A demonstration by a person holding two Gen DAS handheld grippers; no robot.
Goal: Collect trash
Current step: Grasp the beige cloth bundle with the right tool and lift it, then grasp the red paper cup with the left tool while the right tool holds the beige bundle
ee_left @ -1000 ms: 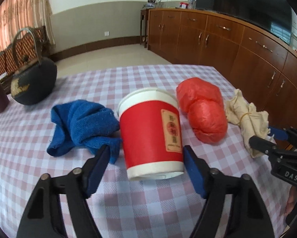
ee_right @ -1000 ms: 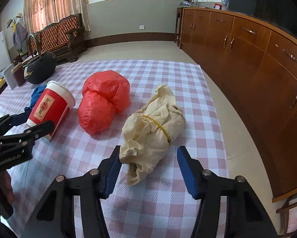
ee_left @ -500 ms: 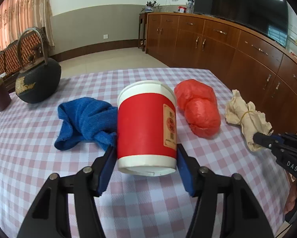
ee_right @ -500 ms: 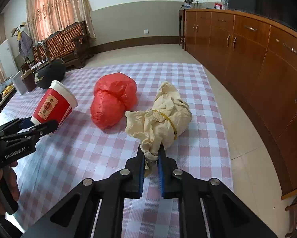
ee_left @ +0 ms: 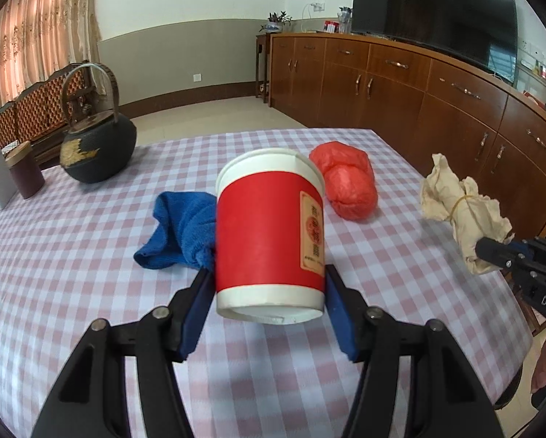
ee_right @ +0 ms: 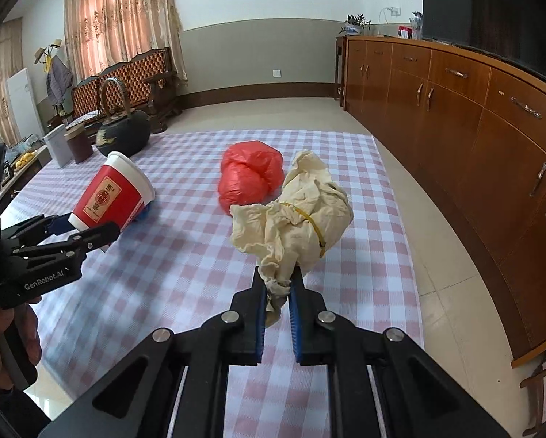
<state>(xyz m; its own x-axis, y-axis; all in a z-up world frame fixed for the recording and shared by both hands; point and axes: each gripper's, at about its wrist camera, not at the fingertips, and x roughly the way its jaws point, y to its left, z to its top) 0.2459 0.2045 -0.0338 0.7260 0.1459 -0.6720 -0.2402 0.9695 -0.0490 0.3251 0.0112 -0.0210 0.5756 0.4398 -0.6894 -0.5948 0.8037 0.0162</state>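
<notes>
Red paper cup [ee_left: 269, 233] clamped near its base by the left hand-held gripper [ee_left: 269, 303], cream paper wad [ee_right: 298, 211] pinched by the right hand-held gripper [ee_right: 277, 292], red bag [ee_right: 251, 177] left on the checked bench [ee_right: 170, 277]

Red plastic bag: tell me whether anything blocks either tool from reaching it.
Nothing on the table blocks the red plastic bag. The obstacle is each tool's own load: the left tool is shut on the paper cup, the right tool on the cream paper bundle, which hangs just before the bag.
</notes>
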